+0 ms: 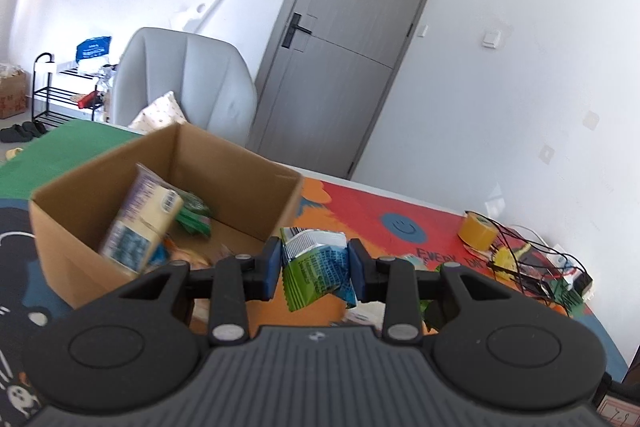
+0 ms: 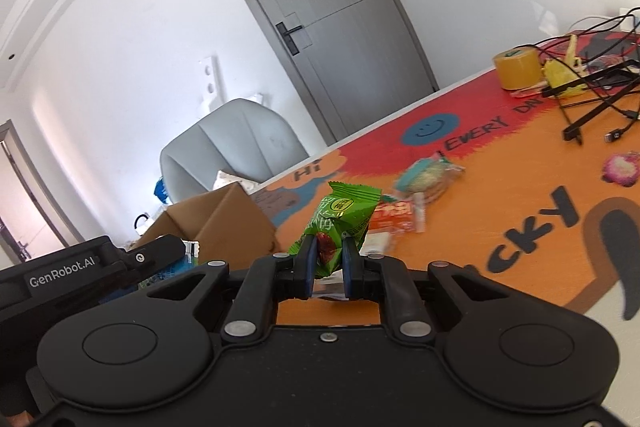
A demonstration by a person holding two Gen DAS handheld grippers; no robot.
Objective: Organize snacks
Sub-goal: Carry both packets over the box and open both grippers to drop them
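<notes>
Left gripper (image 1: 314, 269): fingers (image 1: 269, 269) clamped on a crumpled green-and-blue snack packet (image 1: 318, 267), held clear of the counter (image 1: 400, 203). Right gripper (image 2: 327, 267): fingers (image 2: 306, 263) pinched on a green plum-candy packet (image 2: 340, 223), upright between the pads.

Cardboard box (image 1: 160, 187) at 10 o'clock of the left gripper, open-topped, already holding a tall yellow-and-purple pack (image 1: 140, 223) and green sachets (image 1: 194, 215). In the right wrist view it sits at 9 o'clock.

Loose snacks on the counter at 1 o'clock of the right gripper: a biscuit bag (image 2: 430, 177), an orange packet (image 2: 394, 219).

Step, by judgement: carry phase, both loads bound for the box. Next move calls for bringing each packet over the box opening before release, one at a time to avoid the grippers fouling
</notes>
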